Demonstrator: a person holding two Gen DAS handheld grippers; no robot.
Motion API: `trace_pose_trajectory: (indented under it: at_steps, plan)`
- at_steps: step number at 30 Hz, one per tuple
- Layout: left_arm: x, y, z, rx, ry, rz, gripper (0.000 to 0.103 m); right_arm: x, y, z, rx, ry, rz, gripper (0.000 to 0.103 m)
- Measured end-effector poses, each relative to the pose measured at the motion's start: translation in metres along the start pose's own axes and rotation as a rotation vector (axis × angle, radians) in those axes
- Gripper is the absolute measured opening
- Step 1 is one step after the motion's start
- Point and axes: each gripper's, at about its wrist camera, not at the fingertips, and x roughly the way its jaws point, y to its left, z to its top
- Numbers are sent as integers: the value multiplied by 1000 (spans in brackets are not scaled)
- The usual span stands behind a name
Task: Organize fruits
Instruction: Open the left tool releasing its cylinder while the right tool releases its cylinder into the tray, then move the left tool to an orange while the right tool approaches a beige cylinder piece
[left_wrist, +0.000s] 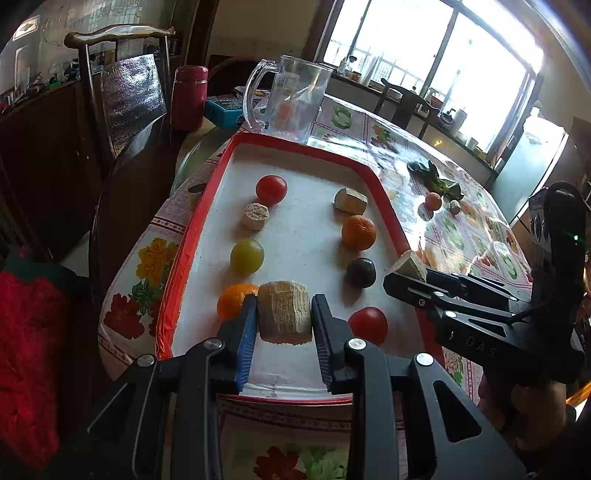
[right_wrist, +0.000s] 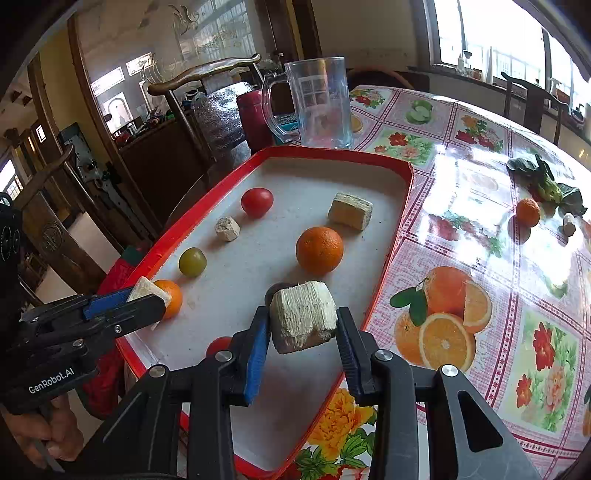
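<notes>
A pale ridged block (left_wrist: 284, 312) is gripped by the left hand-held gripper (left_wrist: 284, 325) above the near edge of the red-rimmed tray (left_wrist: 195, 236). A white wedge (right_wrist: 303, 317) is clamped by the right hand-held gripper (right_wrist: 301, 343) over the tray's right edge, beside an orange (right_wrist: 319, 250).

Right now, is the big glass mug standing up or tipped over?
Standing up. The glass mug sits upright on the table behind the red tray, its open mouth facing up. It looks empty.

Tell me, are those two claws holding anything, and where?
Yes. Left gripper clamps a pale chunk by its sides; right gripper clamps another pale chunk likewise.
</notes>
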Motion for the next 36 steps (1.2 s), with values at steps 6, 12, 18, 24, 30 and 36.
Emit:
trace_pose_trajectory:
  at_steps: [6,12,18,24,30,36]
  plan:
    - [1,0,1,1,0,5,27,3,-1,3,2,5,5,37]
    - [1,1,1,7,-1,29,27,-1,-4,3,12,2,20,39]
    - [-2,-1,1,2,-12,58,56,-15,-11,6,36,-33,49,40]
    - [-1,-2,3,-2,1,64,56,-37,-31,7,65,-78,36,42]
    - [-3,-22,11,37,-12,39,56,-54,-73,3,127,-100,-22,42]
    - [0,-51,19,84,-13,-5,56,-67,-120,-5,204,-111,-79,42]
